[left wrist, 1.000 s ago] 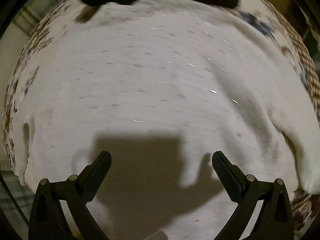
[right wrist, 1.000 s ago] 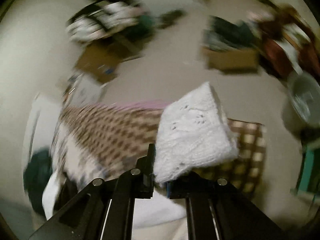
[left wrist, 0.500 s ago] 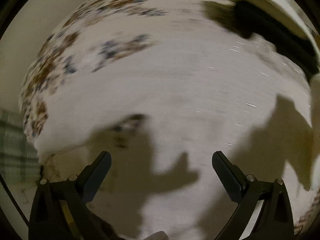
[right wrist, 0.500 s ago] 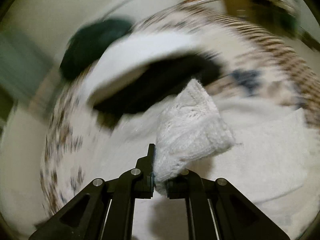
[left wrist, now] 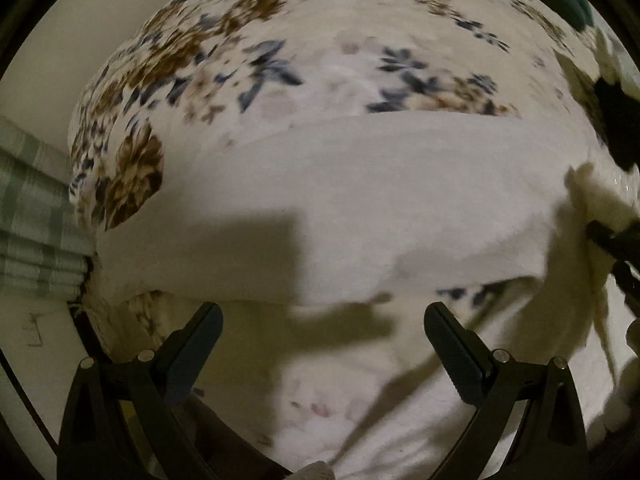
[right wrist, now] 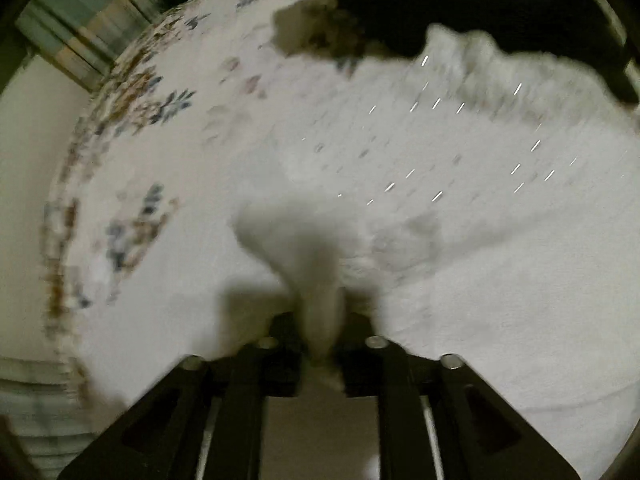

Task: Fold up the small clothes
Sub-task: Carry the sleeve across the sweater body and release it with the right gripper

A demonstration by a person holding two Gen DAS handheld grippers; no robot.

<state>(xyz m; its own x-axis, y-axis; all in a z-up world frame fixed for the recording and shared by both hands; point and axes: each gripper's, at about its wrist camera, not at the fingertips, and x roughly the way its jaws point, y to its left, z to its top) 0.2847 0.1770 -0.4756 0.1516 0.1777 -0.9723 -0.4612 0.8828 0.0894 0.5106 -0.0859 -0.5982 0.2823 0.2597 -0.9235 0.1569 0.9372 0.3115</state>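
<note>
My left gripper (left wrist: 322, 328) is open and empty, pointing down over a flat white cloth (left wrist: 360, 200) that lies across a floral bedspread (left wrist: 240, 60). My right gripper (right wrist: 322, 360) points down over a wide white garment with glinting specks (right wrist: 480, 180). A small white knit garment (right wrist: 316, 272) hangs blurred between its jaws, which are opening and stand wider than the cloth was pinched before. In the left wrist view the knit piece (left wrist: 588, 208) and part of the right gripper show at the right edge.
A black cloth (right wrist: 420, 0) lies at the far end of the bed, also seen as a dark patch (left wrist: 616, 120). A green plaid fabric (left wrist: 32, 220) hangs beyond the bed's left edge. Both views are smeared by motion.
Both grippers swept across the bed. The right one came down from over the room to the white garment, and its jaws parted around the knit piece. The left stayed open.
</note>
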